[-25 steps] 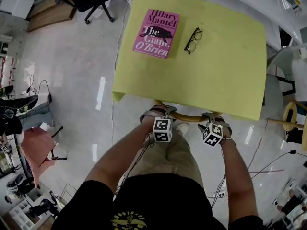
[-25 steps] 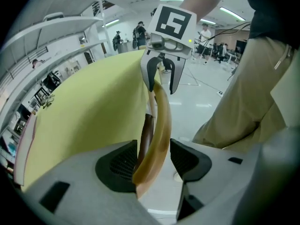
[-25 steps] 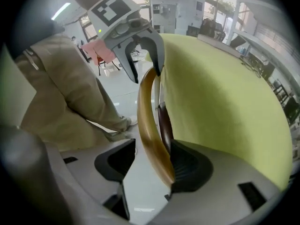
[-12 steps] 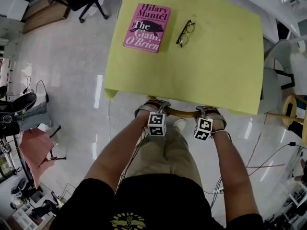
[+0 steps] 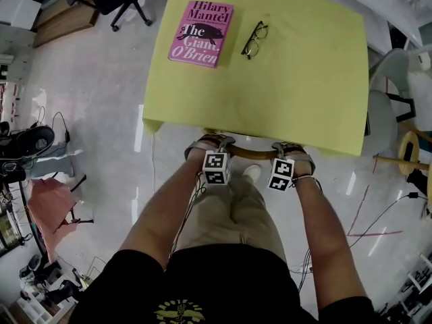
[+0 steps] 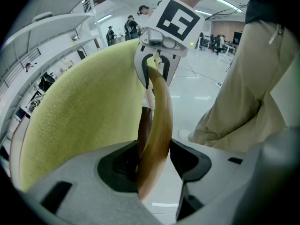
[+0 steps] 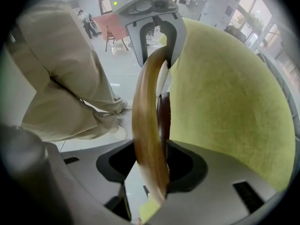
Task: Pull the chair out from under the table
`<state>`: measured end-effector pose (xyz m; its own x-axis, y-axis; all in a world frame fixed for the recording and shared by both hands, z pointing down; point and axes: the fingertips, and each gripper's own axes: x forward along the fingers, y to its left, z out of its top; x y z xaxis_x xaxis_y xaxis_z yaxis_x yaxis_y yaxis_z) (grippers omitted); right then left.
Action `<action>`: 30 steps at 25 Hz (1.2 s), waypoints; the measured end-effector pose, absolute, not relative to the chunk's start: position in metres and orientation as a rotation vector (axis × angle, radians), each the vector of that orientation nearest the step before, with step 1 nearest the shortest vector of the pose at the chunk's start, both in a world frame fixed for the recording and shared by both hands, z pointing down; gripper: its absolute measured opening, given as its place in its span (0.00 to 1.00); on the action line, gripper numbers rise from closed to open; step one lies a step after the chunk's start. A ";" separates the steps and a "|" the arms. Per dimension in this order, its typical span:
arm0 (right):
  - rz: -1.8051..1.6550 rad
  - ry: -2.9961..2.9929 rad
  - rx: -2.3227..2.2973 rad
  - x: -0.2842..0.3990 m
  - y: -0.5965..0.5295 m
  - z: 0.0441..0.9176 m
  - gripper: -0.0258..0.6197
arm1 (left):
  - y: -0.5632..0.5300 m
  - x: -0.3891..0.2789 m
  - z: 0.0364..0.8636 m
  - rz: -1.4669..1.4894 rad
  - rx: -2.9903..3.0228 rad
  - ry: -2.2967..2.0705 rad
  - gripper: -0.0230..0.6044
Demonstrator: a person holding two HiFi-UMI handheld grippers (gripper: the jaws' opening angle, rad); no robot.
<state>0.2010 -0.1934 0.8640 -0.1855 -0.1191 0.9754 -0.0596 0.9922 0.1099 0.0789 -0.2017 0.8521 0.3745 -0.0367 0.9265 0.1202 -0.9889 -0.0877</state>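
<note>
Wooden back rail (image 6: 157, 121) of the chair (image 5: 253, 155) sits between the jaws of both grippers, at the near edge of a yellow-green table (image 5: 270, 93).
Far left on the table is a pink book (image 5: 201, 34), with glasses (image 5: 254, 39) just right of it and not touching. The left gripper (image 5: 212, 144) points steeply down over the rail's left part. Its jaws are wide, and the rail rests against the pad on the trousers (image 5: 233, 214) side without being clamped. The chair is tucked under the table, and only the curved rail shows past the edge. The right gripper (image 5: 290, 147) is over the rail's right part. Its jaws are wide and have just been closing; the rail between them lies against the table-side jaw, with floor showing in the gap on the other side.
</note>
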 end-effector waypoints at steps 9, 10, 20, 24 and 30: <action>-0.065 -1.712 0.119 0.200 -0.167 0.865 0.31 | -0.183 0.076 0.851 -1.776 -2.392 -0.017 0.35; -0.069 -1.711 0.117 0.199 -0.163 0.865 0.31 | -0.179 0.075 0.851 -1.785 -2.381 -0.018 0.35; 0.015 -1.721 0.166 0.174 -0.110 0.859 0.30 | -0.143 0.053 0.845 -1.825 -2.292 -0.112 0.35; 0.021 -1.714 0.167 0.167 -0.083 0.861 0.30 | -0.116 0.047 0.845 -1.790 -2.313 -0.139 0.35; 0.038 -1.666 0.168 0.158 -0.042 0.865 0.30 | -0.072 0.035 0.846 -1.778 -2.321 -0.175 0.33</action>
